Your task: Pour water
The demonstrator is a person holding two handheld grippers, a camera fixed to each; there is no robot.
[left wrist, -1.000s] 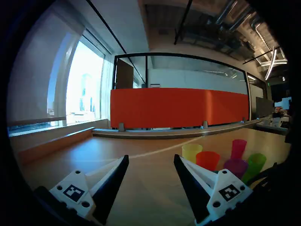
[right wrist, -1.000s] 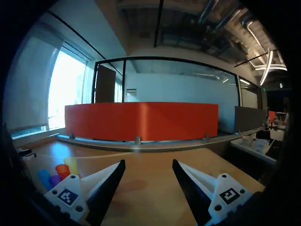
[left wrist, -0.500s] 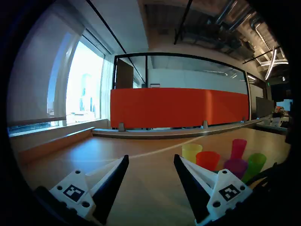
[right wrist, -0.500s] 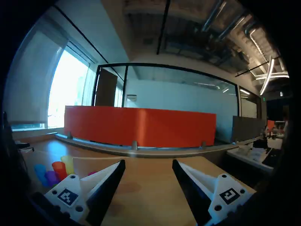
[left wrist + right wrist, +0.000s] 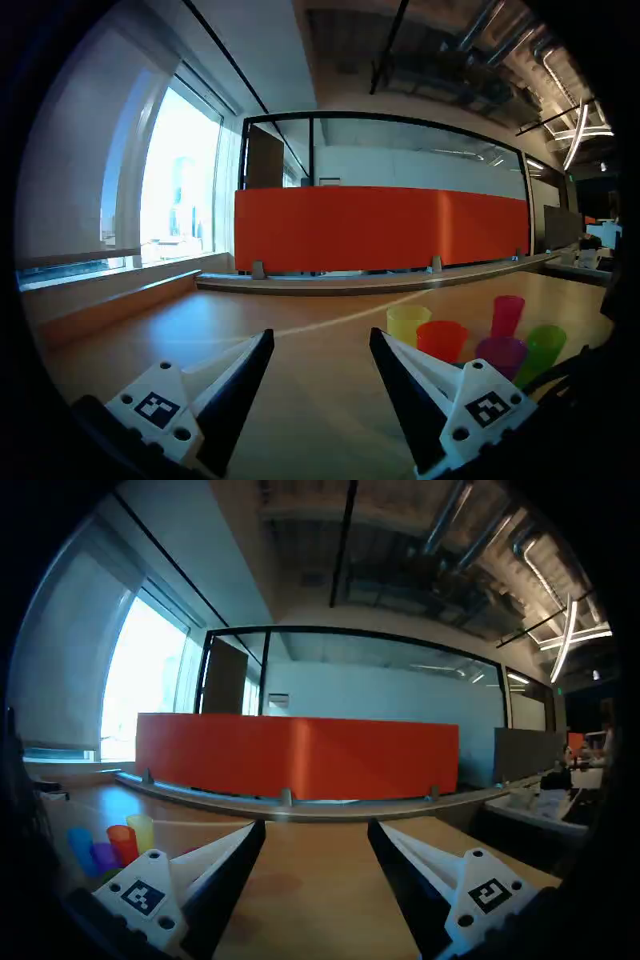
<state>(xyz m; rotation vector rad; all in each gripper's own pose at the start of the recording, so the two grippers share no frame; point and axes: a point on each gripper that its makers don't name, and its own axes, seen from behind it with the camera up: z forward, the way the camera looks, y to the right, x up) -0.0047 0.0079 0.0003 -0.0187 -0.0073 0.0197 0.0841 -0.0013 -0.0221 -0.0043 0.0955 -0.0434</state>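
On the wooden table (image 5: 320, 408), in the left gripper view, are counted one yellow cup (image 5: 408, 322), one orange cup (image 5: 442, 340), one pink cup (image 5: 507, 314), one purple cup (image 5: 502, 356) and one green cup (image 5: 544, 348) (five in all). They are grouped ahead and to the right of the left gripper (image 5: 320, 332), which is held spread and empty. In the right gripper view, four of them are made out low at the left of the right gripper (image 5: 316, 824), likewise spread and empty. Compared with a second ago, the left view is unchanged and the right view is tipped upward.

Six cups: yellow (image 5: 407, 322), orange (image 5: 441, 339), pink (image 5: 507, 314), purple (image 5: 501, 354), green (image 5: 546, 344), blue (image 5: 78, 844); two tools (image 5: 320, 336) (image 5: 316, 826); one table (image 5: 320, 416).
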